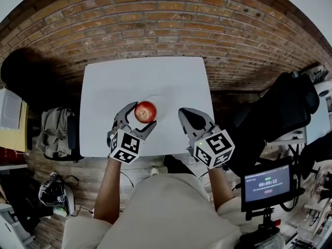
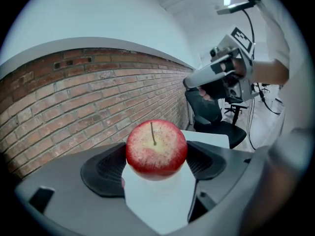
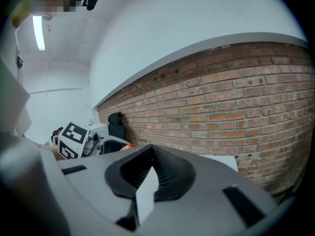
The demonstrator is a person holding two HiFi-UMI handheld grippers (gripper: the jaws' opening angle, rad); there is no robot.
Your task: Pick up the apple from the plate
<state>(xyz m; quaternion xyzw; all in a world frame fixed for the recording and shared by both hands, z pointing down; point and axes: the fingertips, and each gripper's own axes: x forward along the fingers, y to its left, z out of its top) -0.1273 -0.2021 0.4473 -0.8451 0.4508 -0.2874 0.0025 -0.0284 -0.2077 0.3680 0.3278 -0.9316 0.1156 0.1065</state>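
Observation:
A red apple with a yellow patch round its stem sits between the two fingers of my left gripper, which is shut on it. In the left gripper view the apple fills the gap between the dark pads. It is over the left edge of a white plate on the white table; whether it still touches the plate I cannot tell. My right gripper hovers to the right of the plate, shut and holding nothing.
A brick wall runs behind the table. A black office chair stands to the right and a small screen on a stand at the lower right. Bags and clutter lie on the floor at the left.

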